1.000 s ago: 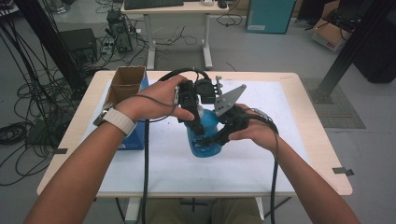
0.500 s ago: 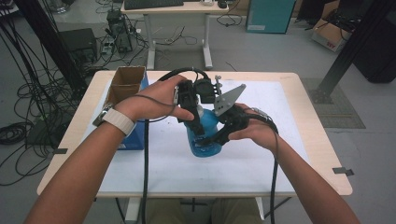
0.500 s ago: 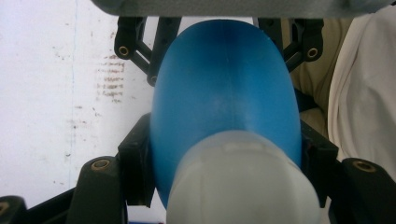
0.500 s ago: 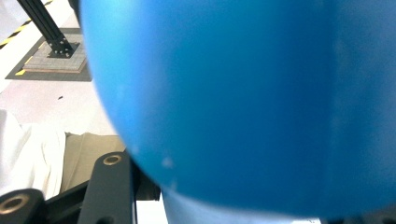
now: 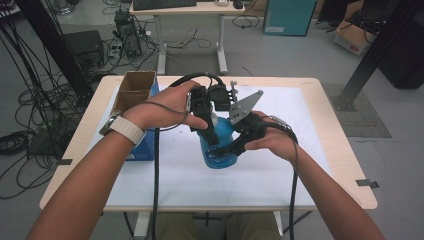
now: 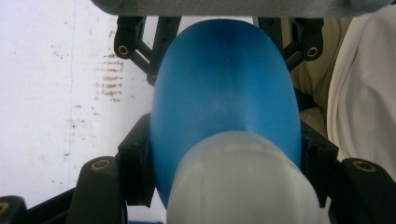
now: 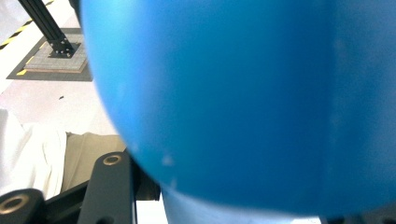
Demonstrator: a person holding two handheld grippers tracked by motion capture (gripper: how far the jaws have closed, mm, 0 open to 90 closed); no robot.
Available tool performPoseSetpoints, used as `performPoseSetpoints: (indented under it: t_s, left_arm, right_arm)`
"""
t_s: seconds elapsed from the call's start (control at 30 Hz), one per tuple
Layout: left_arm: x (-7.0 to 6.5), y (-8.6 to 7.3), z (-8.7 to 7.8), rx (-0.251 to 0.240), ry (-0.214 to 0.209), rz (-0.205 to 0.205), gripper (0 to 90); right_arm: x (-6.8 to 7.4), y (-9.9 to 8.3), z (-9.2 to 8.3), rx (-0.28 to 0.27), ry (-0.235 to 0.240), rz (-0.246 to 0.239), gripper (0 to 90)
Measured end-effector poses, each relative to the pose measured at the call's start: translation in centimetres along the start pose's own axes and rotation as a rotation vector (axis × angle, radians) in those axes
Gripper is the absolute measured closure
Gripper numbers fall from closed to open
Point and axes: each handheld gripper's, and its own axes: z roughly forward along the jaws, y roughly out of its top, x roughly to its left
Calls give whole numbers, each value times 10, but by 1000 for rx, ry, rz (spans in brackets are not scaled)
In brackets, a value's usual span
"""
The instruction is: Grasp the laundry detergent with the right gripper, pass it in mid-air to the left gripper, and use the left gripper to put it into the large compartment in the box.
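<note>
Nothing has shifted over the last second: the blue bottle stays just right of the cardboard box on the table, the left gripper clamped near its neck and the right gripper clamped on its body, suggesting a steady two-handed hold before any twist.

The translucent blue plastic bottle is showing a deep blue body and a frosted white cap. Both tools, left and right, are appearing matte black with brass-coloured pivots. The light wooden counter is carrying a white mat bearing faint brown speckles. The brown cardboard box is sitting beside it.
</note>
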Motion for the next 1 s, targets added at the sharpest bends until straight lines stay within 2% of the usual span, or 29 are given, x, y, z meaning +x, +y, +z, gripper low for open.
performPoseSetpoints:
  t_s: [0.97,1.0]
  left_arm:
    - [-1,0,1,-11,10,-5,374]
    - [-1,0,1,-12,8,-5,374]
  right_arm:
    - [1,0,-1,7,-2,3,432]
    - [0,0,0,-2,-10,-10,432]
